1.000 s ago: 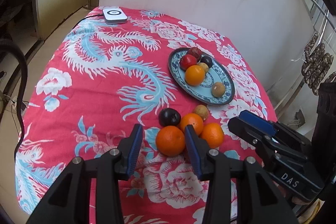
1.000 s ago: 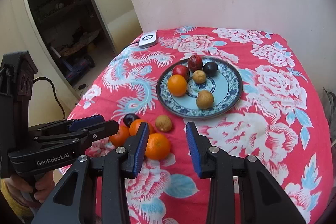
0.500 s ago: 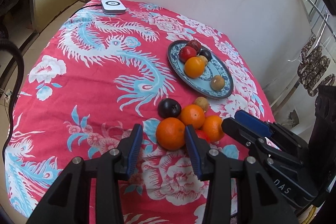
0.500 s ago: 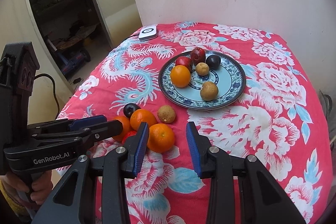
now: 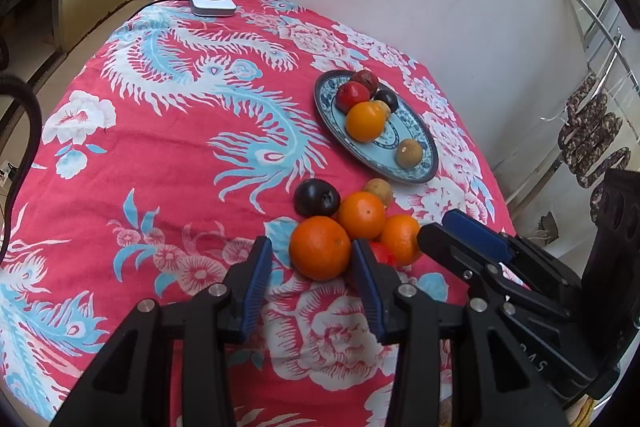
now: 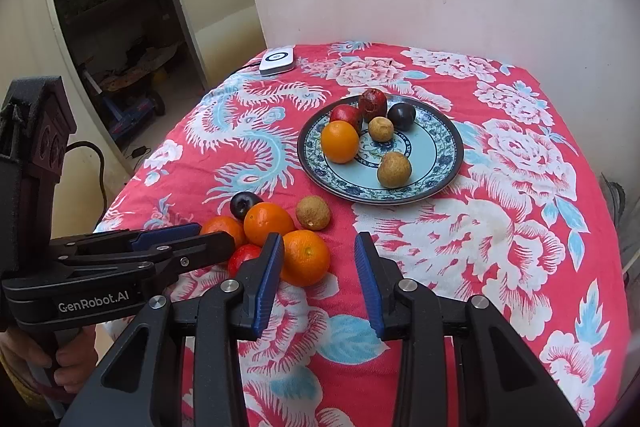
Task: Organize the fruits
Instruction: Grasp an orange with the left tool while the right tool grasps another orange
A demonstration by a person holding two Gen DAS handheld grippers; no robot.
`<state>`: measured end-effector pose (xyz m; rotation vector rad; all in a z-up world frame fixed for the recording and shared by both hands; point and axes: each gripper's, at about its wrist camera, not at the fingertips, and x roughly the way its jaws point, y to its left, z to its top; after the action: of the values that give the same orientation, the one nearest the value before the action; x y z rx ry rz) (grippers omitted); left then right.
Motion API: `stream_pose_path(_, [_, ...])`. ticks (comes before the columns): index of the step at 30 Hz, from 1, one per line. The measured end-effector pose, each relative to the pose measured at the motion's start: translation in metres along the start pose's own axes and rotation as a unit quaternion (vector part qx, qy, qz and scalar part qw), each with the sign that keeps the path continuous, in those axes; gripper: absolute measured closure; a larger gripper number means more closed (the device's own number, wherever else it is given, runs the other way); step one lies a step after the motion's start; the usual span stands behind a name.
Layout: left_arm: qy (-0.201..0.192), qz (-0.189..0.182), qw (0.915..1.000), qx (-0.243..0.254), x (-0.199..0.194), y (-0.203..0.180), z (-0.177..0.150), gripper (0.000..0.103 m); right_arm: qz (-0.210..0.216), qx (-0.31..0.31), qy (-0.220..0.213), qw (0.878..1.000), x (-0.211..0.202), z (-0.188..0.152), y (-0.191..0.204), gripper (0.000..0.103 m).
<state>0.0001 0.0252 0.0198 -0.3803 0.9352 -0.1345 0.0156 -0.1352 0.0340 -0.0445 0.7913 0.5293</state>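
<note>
Left hand-held gripper (image 5: 310, 281) hangs open, nearest orange (image 5: 319, 247) just beyond its fingertips.

Six fruits (image 6: 344, 141) on blue plate (image 6: 446, 169); six more clustered (image 6: 269, 223) on cloth nearby.

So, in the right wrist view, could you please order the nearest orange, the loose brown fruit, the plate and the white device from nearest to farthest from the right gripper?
Measured from the right gripper:
1. Nearest orange, right at the left jaw.
2. Loose brown fruit, just beyond it on the cloth.
3. Plate, mid-table, ahead and slightly right.
4. White device, at the far left edge.
</note>
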Motion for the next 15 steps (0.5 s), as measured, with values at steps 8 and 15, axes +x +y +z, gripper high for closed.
stream_pose_path(8, [-0.001,-0.009,1.0,0.004,-0.0007,-0.002,0.0001,0.069,0.009,-0.01,-0.008,1.0,0.0005,0.0008,0.0005,0.065])
stream_pose_path(15, [-0.004,-0.001,1.0,0.002,-0.002,-0.0043,-0.0022,0.07,0.014,-0.008,-0.011,1.0,-0.0009,-0.0044,-0.0025,0.065])
